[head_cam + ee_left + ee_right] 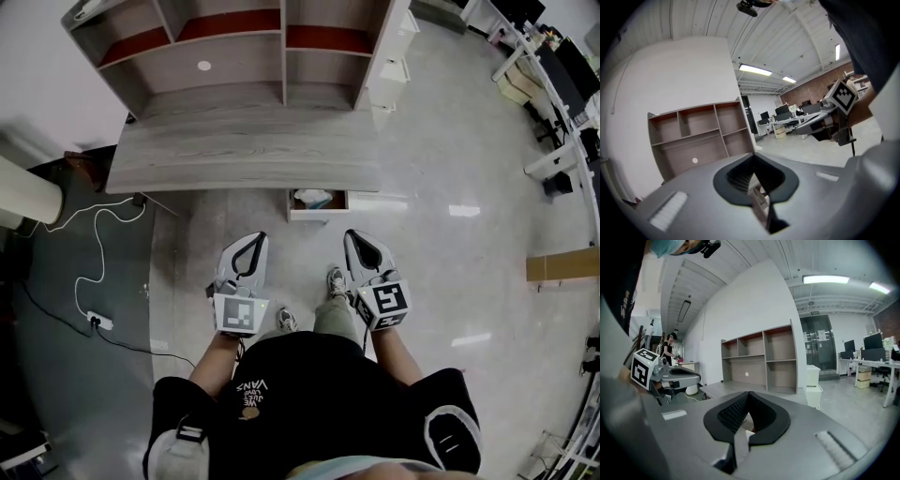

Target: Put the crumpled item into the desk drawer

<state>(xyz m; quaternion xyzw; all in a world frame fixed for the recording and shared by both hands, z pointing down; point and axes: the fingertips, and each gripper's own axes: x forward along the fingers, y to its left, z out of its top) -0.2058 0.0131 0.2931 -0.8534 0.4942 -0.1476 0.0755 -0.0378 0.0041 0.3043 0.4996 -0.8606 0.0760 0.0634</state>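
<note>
1. Both jaws of the left claw [260, 238] are pressing together, and we are seeing nothing caught between them.
2. We are finding the right claw [350, 235] pressed together in the same way, and it too is carrying nothing.
3. We are holding the two claws side by side above the floor [450, 272], a little apart, pointing towards the bench [244, 155].
4. We are seeing the crumpled item [312, 198], a pale bundle, lying inside the open drawer [292, 210], which is jutting out from under the bench's front edge.
5. We are keeping both claws clear of the item: it is sitting ahead of them, roughly between their tips.
</note>
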